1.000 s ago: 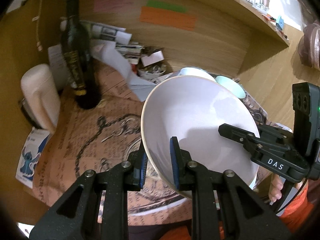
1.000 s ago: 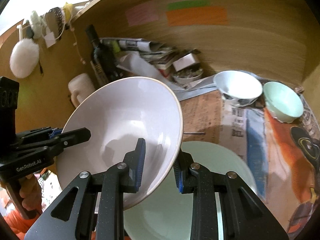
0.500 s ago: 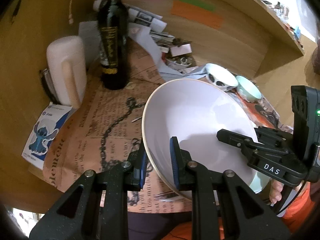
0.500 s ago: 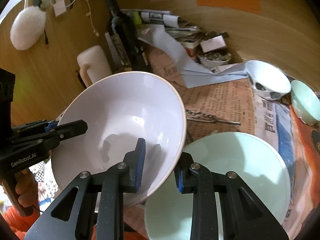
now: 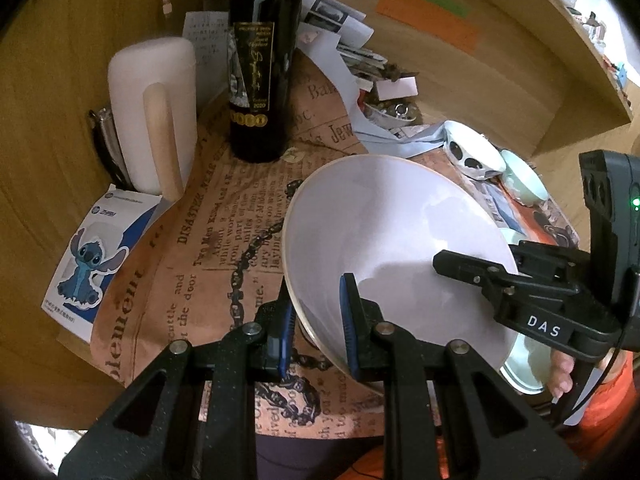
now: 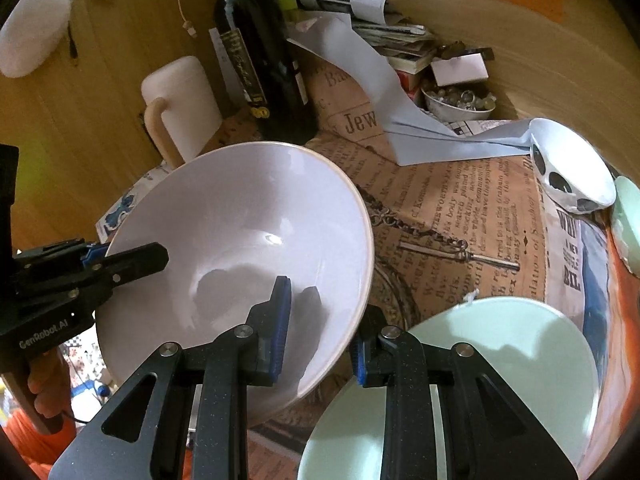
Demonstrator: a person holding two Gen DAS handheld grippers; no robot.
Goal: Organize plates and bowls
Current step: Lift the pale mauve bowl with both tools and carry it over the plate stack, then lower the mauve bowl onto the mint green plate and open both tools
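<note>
A large white bowl (image 5: 384,236) (image 6: 240,248) hangs tilted above the newspaper-covered table, held from both sides. My left gripper (image 5: 316,320) is shut on its left rim, one pad inside and one outside. My right gripper (image 6: 320,324) is shut on the opposite rim, and shows in the left wrist view as the black DAS tool (image 5: 532,300). A pale green plate (image 6: 480,380) lies on the table under the bowl's right edge. At the back right stand a white bowl with black spots (image 6: 572,176) (image 5: 476,156) and a small pale green bowl (image 5: 524,180) (image 6: 628,220).
A dark wine bottle (image 5: 260,68), a white jug with a tan handle (image 5: 156,116) and a Stitch box (image 5: 96,256) stand at the left. Papers and a dish of small things (image 6: 456,104) crowd the back. Wooden walls close in the table. A hand (image 5: 560,372) grips the right tool.
Both grippers have carried the bowl down and toward the near left of the table. The bottle and jug now loom larger. The green plate shows more fully beneath the bowl.
</note>
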